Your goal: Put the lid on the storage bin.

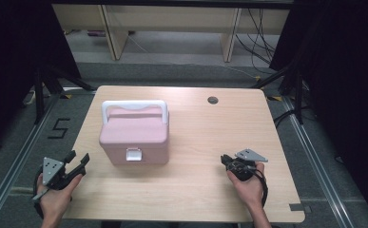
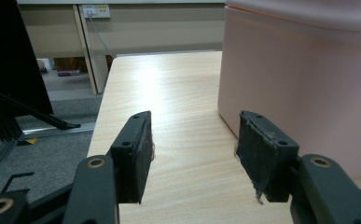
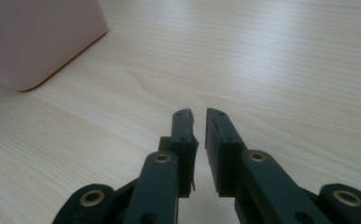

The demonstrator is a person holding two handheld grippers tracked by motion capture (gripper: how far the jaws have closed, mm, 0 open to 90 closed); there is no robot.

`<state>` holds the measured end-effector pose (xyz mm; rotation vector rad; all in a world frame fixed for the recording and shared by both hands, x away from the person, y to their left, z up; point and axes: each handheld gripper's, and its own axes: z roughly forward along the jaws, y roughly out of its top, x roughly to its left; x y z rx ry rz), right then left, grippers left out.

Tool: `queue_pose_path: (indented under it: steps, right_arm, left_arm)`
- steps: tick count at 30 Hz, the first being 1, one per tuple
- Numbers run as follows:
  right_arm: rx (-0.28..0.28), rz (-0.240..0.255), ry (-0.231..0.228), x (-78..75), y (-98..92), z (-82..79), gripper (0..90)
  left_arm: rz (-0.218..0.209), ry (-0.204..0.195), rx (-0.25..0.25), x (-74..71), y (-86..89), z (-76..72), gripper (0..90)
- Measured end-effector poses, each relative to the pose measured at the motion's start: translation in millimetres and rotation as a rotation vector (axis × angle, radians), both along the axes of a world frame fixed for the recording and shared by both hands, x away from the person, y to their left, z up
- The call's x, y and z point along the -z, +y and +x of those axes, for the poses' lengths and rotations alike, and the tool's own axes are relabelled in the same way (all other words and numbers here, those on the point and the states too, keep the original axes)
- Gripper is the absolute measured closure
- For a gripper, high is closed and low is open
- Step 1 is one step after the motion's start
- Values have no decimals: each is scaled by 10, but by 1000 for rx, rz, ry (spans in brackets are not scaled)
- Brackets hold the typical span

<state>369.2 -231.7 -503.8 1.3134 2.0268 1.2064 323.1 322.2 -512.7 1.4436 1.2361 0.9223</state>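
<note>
A pink lidded box (image 1: 134, 135) with a white carry handle (image 1: 134, 105) and a white front latch (image 1: 133, 154) stands on the left half of the wooden table (image 1: 210, 137). My left gripper (image 1: 79, 159) is held at the table's front left corner and points toward the box. Its jaws stand wide apart with nothing between them (image 2: 194, 140), and the box wall (image 2: 304, 84) rises just to their right. My right gripper (image 1: 224, 160) rests low over the front right of the table. A narrow gap shows between its jaws (image 3: 200, 116), nothing in it; the box corner (image 3: 38, 37) lies far off at upper left.
A round cable hole (image 1: 213, 100) sits near the table's far edge. Bare wood spreads between the box and the right gripper. Black curtains and stand legs flank the table; a floor mark "5" (image 1: 58, 128) lies to the left.
</note>
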Motion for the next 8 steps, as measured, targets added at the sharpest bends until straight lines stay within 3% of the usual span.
queue_pose_path:
  steps: [1, 2, 5, 6, 7, 8]
  right_arm:
    - [15, 14, 25, -2, 15, -19, 794]
    - [-6, 7, -5, 9, 2, 4, 779]
    - [23, 58, 15, 4, 32, -23, 742]
    - [5, 24, -11, 9, 1, 6, 726]
    - [5, 27, -3, 3, -1, 3, 716]
    - [4, 32, -25, 10, -5, 10, 707]
  left_arm:
    - [-8, -8, 1, 11, -7, 4, 446]
    - [-3, -10, 6, 13, -4, 0, 445]
    - [-14, -8, 6, 31, -25, -8, 442]
    - [-21, -11, 6, 36, -31, -8, 440]
    - [-23, -12, 7, 37, -31, -11, 439]
    - [-17, -5, 6, 30, -27, -21, 438]
